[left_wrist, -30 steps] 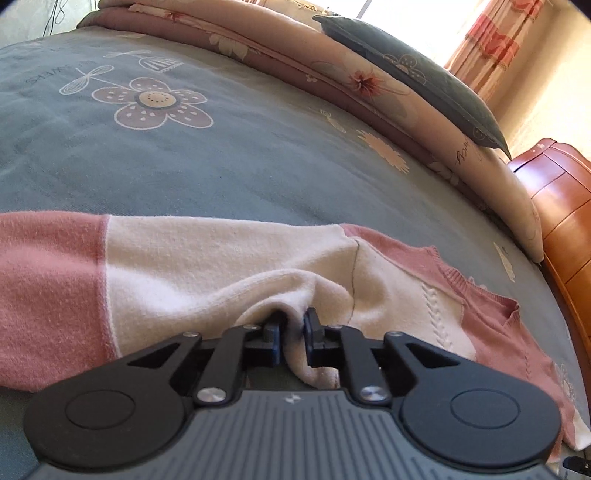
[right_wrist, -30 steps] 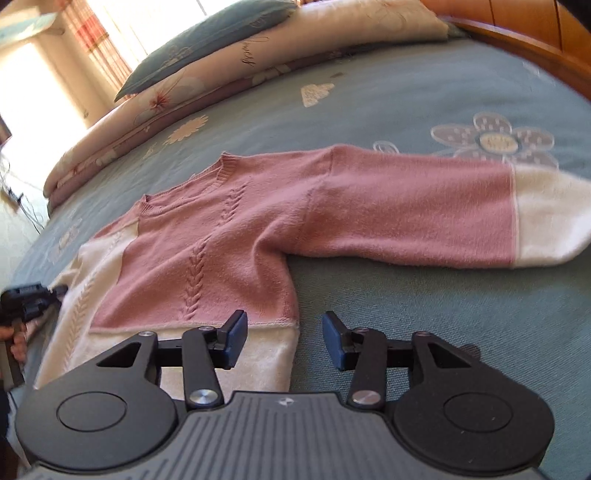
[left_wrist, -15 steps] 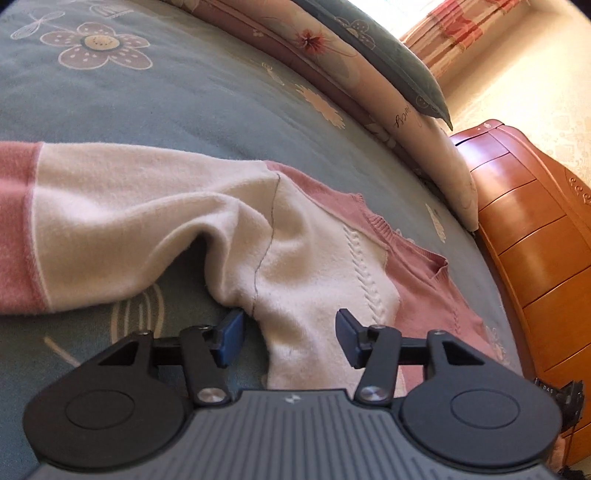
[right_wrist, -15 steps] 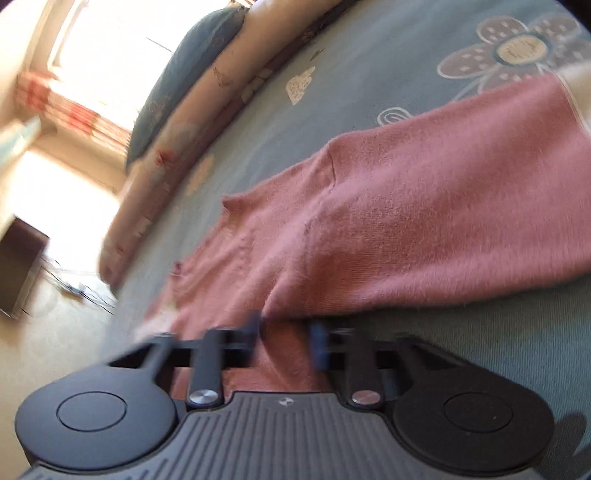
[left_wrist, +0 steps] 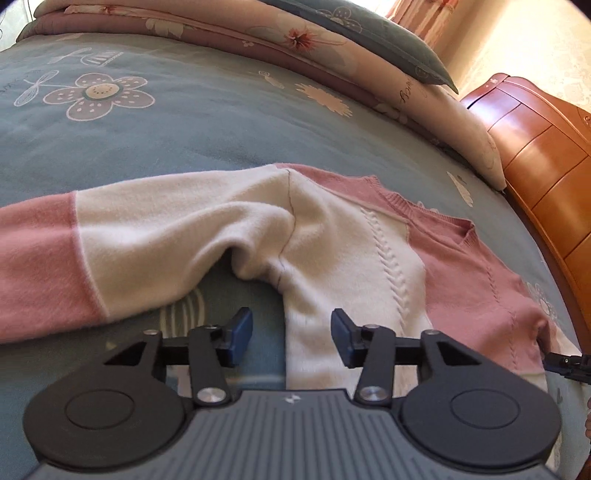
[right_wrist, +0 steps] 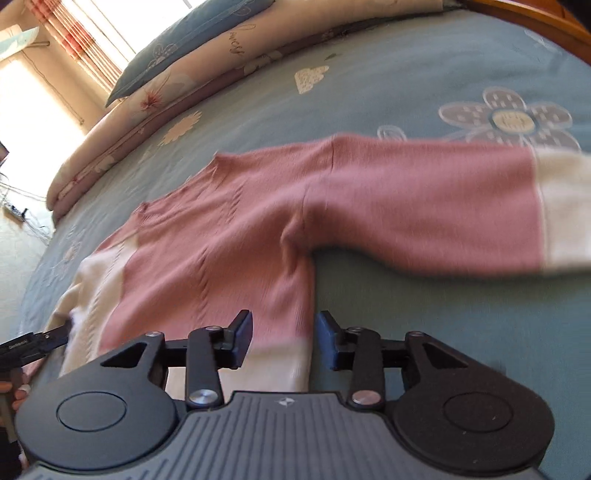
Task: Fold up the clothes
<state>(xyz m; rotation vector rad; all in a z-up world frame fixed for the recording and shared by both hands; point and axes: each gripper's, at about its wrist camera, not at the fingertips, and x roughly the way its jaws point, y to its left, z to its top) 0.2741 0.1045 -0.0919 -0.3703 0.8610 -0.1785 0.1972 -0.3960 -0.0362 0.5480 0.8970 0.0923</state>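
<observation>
Sweater: the pink and cream sweater lies flat, front up, on the blue flowered bed cover, both sleeves spread out to the sides; probably so, because a flat garment folds cleanly.
Left tool: the left tool hovers at the cream side edge, below the armpit; its jaws are opening, the cloth edge lies between them but the pads do not press it.
Right tool: the right tool is at the opposite side edge near the hem; jaws opening, cloth between, not clamped.
Reason of placing: one tool per side seems to be for smoothing the body before folding.
Bedding: quilt and pillow are stacked far away, leaving room.
</observation>
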